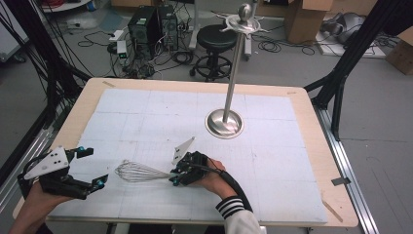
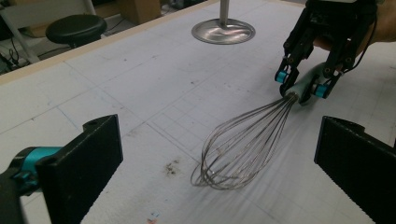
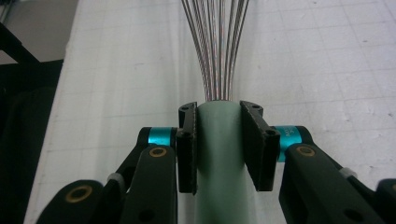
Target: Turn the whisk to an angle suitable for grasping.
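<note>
Three cameras: one fixed overhead, two riding close on the hand tools.

The high view looks forward and down from the bench's (image 1: 311, 161) near edge. The left gripper view skims low across it toward the whisk (image 2: 243, 149) and stand base (image 2: 223, 31). The right gripper view sits tight over the whisk handle (image 3: 219, 154). All share the whisk.

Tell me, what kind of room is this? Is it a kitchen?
Probably a lab or workshop, not a kitchen. Computer towers and loose cables lie on the floor, cardboard boxes stand behind, and the whisk sits on a gridded test table.
</note>
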A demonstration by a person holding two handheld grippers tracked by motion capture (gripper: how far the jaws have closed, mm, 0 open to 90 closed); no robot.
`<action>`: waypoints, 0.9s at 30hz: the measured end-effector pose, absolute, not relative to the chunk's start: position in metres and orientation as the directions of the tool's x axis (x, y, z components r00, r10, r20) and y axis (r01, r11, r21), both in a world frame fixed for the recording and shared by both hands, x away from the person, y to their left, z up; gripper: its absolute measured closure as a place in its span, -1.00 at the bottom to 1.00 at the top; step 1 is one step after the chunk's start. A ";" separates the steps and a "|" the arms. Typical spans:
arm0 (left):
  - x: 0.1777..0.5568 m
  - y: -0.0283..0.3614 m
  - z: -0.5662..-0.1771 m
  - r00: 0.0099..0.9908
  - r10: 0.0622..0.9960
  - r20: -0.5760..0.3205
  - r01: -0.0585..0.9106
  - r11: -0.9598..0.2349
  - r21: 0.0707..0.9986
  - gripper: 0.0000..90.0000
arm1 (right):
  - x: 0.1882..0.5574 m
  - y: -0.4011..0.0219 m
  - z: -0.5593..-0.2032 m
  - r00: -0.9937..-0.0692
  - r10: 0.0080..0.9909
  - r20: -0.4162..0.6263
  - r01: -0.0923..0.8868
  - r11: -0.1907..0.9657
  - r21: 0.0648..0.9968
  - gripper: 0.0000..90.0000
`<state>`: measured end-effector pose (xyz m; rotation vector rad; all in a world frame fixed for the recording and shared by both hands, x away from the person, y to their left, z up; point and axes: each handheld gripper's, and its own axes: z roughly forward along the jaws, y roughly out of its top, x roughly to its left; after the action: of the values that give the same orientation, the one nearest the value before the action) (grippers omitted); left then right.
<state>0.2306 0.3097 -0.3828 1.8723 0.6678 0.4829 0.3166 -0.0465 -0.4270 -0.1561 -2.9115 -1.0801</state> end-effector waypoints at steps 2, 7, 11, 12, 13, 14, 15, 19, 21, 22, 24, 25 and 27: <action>0.231 0.310 -0.383 0.764 0.645 0.026 0.225 -0.303 0.926 -0.96 | 0.317 -0.045 -0.428 -0.995 0.081 0.066 0.104 0.760 0.641 0.52; 0.230 0.309 -0.383 0.768 0.640 0.027 0.222 -0.305 0.926 -0.96 | 0.315 -0.045 -0.431 -0.993 0.102 0.053 0.113 0.760 0.640 0.11; 0.230 0.308 -0.383 0.770 0.637 0.031 0.223 -0.315 0.923 -0.96 | 0.315 -0.051 -0.428 -0.990 0.132 0.047 0.131 0.747 0.651 -0.27; 0.230 0.307 -0.383 0.772 0.635 0.030 0.223 -0.314 0.923 -0.96 | 0.316 -0.053 -0.426 -0.989 0.138 0.051 0.137 0.735 0.664 -0.36; 0.231 0.307 -0.383 0.773 0.634 0.031 0.222 -0.315 0.923 -0.96 | 0.316 -0.055 -0.424 -0.988 0.145 0.055 0.143 0.716 0.684 -0.46; 0.231 0.307 -0.383 0.773 0.633 0.031 0.222 -0.316 0.923 -0.96 | 0.316 -0.056 -0.422 -0.986 0.154 0.061 0.153 0.700 0.698 -0.59; 0.231 0.306 -0.383 0.774 0.632 0.029 0.221 -0.314 0.924 -0.96 | 0.316 -0.058 -0.420 -0.985 0.157 0.069 0.159 0.679 0.717 -0.67; 0.231 0.303 -0.384 0.778 0.627 0.029 0.221 -0.318 0.922 -0.96 | 0.311 -0.066 -0.411 -0.983 0.168 0.074 0.163 0.605 0.779 -0.99; 0.231 0.302 -0.384 0.781 0.624 0.030 0.221 -0.321 0.921 -0.96 | 0.309 -0.071 -0.406 -0.982 0.170 0.081 0.167 0.585 0.794 -0.99; 0.231 0.302 -0.384 0.782 0.622 0.032 0.220 -0.323 0.920 -0.96 | 0.308 -0.074 -0.403 -0.983 0.175 0.062 0.154 0.578 0.801 -0.99; 0.231 0.300 -0.383 0.786 0.618 0.027 0.219 -0.318 0.922 -0.96 | 0.307 -0.082 -0.398 -0.978 0.200 0.064 0.167 0.555 0.815 -0.99; 0.231 0.300 -0.382 0.788 0.615 0.028 0.217 -0.319 0.923 -0.96 | 0.306 -0.087 -0.396 -0.976 0.209 0.066 0.173 0.547 0.819 -0.99; 0.232 0.299 -0.381 0.789 0.614 0.031 0.212 -0.318 0.924 -0.96 | 0.305 -0.097 -0.391 -0.974 0.214 0.069 0.177 0.536 0.826 -0.99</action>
<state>0.2315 0.2992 -0.3809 1.8893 0.6274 0.4616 0.3053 -0.0972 -0.3908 -0.3551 -2.7881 -1.4912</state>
